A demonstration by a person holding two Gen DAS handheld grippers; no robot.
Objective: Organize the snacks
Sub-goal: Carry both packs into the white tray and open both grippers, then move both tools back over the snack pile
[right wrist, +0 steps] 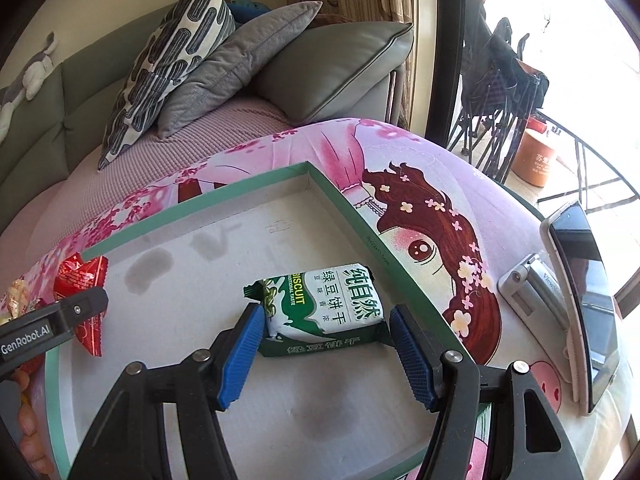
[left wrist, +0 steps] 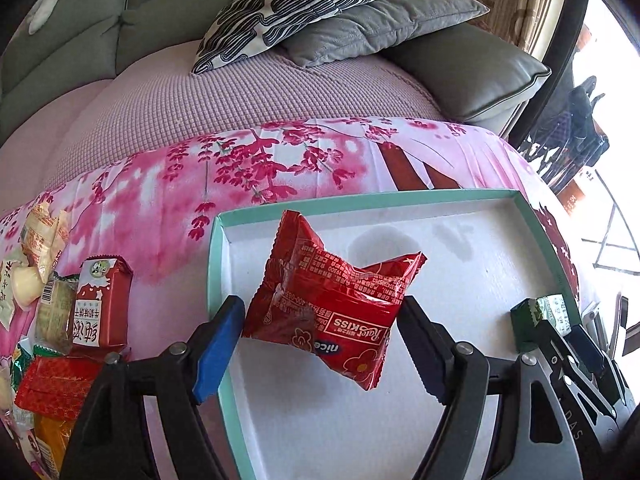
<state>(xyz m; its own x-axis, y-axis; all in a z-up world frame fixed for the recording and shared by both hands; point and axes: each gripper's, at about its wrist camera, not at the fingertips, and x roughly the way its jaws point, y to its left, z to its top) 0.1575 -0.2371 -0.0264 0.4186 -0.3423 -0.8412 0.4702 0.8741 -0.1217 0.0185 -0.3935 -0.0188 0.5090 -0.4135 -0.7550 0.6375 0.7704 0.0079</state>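
Reading "nice", red packet (left wrist: 328,300); "BISCUIT", green packet (right wrist: 324,312).

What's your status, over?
Left hand-held gripper open around red snack packet, over teal tray. Right hand-held gripper shut on green biscuit packet. Nothing blocking.

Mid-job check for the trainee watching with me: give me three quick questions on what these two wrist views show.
1. True or false: the phone stands outside the tray.
2. Which packet sits between the fingers of the right gripper? A. a red one. B. the green packet. C. a yellow one.
3. Fill in: in the left wrist view, the loose snacks lie to the ____ of the tray.

Key: 1 true, it is propped on the cloth beside the rim. 2 B. 3 left.
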